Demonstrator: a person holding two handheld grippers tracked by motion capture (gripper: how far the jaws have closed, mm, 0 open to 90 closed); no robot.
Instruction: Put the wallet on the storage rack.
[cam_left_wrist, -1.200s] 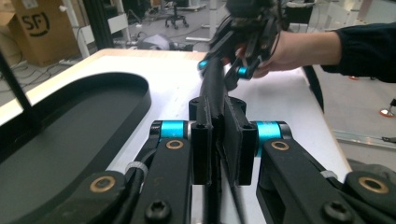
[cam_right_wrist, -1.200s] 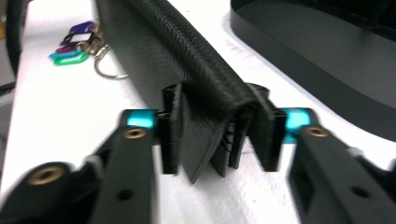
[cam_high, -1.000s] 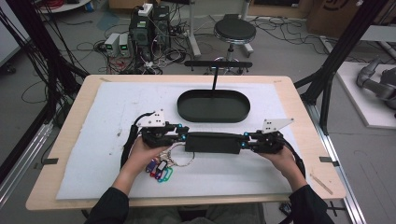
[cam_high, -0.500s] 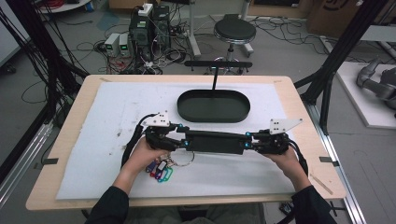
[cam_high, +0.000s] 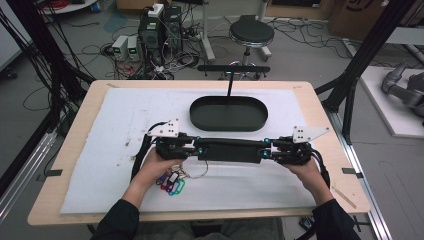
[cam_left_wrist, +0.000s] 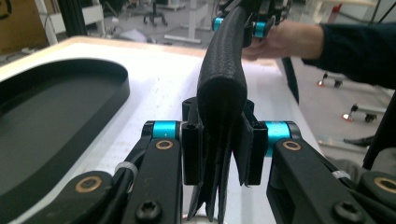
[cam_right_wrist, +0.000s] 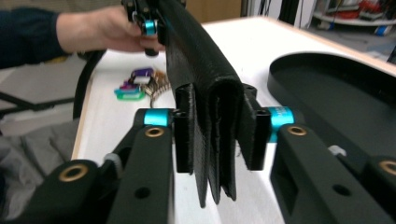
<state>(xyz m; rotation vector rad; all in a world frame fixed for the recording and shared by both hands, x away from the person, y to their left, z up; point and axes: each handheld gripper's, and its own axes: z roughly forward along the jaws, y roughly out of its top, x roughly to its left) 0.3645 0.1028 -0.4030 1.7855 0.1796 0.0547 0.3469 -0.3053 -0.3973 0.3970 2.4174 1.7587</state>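
Stretching level above the bench (cam_high: 100, 150), the black folded pouch (cam_high: 230, 150) is spanning between the left tool (cam_high: 196, 149) and the right tool (cam_high: 268, 151), near the tray (cam_high: 200, 112). Left tool (cam_left_wrist: 219, 154) is clenching the pouch (cam_left_wrist: 223, 93) end, its jaws having just closed. Right tool (cam_right_wrist: 219, 140) is gripping the pouch's (cam_right_wrist: 210, 88) other end, jaws having just eased wider.

Overhead view, two facing close-ups
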